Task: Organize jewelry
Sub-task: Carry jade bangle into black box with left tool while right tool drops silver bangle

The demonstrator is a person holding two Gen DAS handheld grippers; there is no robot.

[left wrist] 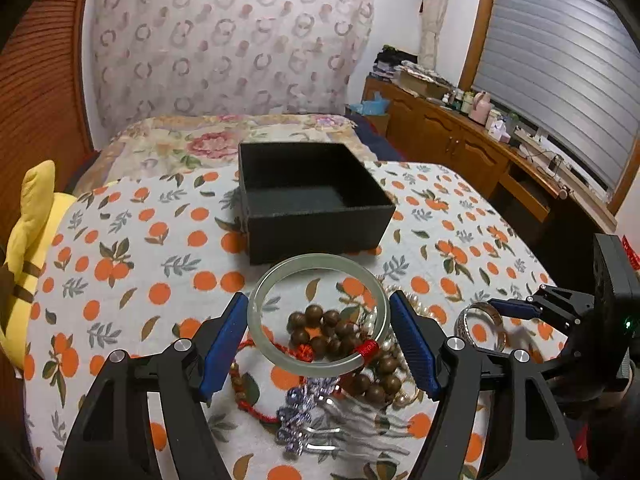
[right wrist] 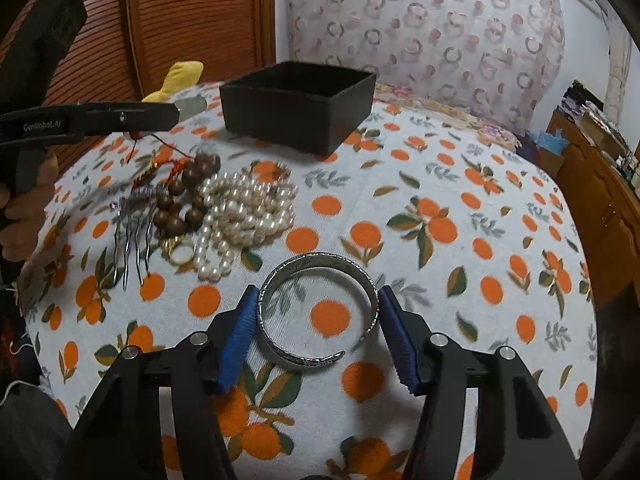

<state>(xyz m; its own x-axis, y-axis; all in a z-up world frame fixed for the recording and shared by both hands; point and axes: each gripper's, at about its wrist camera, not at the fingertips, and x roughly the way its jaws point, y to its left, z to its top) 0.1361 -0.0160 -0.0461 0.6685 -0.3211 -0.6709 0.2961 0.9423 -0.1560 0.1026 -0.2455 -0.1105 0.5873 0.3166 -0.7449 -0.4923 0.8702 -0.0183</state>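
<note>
**Two bangles gripped, box waiting**

Our left gripper [left wrist: 318, 338] is closed across the jade bangle [left wrist: 318, 314], a pad on each side of the ring, and seems to hold it raised over the pile. Our right gripper [right wrist: 316, 334] has its pads against the silver cuff [right wrist: 320, 308]; whether the cuff is off the cloth [right wrist: 440, 184] yet we cannot tell.

We judge this the pick-up step. Next, each piece must travel forward to the open black box [left wrist: 312, 196], which looks empty, and be let go above it without hitting the wall.

Still on the cloth lie wooden beads [right wrist: 188, 196], pearls [right wrist: 244, 212], a hair comb [right wrist: 132, 240] and a gold ring [right wrist: 180, 250]. The comb is blurred in the left view, and the red cord [left wrist: 264, 412] is partly hidden under the bangle.
</note>
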